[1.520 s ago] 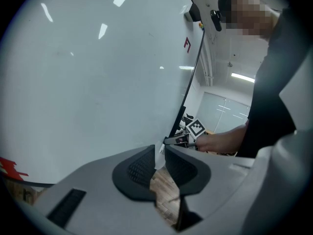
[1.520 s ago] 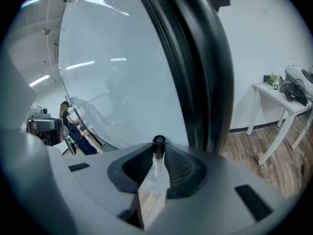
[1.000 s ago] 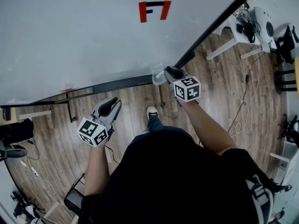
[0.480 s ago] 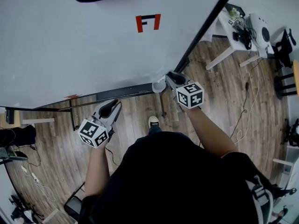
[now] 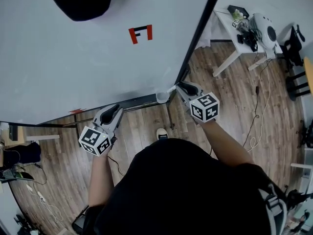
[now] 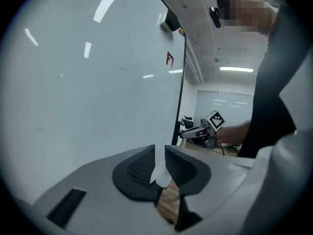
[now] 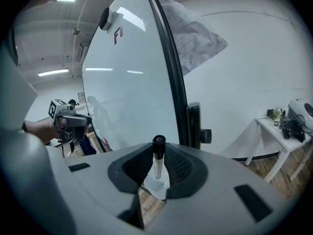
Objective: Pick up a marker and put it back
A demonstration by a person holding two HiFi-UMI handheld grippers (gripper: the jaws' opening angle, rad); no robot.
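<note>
**Marker in the right gripper, poised over the cup**

You are holding the marker [image 7: 157, 166] upright in your right gripper [image 7: 157, 163]. Its fingers are pinching the white barrel, and the black cap is standing just above the pads. The marker's lower end is hanging over the mouth of the white cup [image 7: 157, 187], which is sitting on the ledge [image 5: 132, 102] at the foot of the whiteboard [image 5: 73, 62], near its right edge. From these views you cannot tell whether the tip is inside the cup or just above it.

Your left gripper [image 6: 159, 163] is hanging idle, well apart from the cup. Its fingers are pressed almost together with nothing between them.

Judging by this, you are working in the carrying part of the task: the marker is in your grip and is not resting in the cup on its own. To put it back, you are going to need a straight descent. Keep the barrel upright and centred over the opening, and loosen the fingers only once the cup is taking its weight. A tilted release could tip the light cup off the ledge.
</note>
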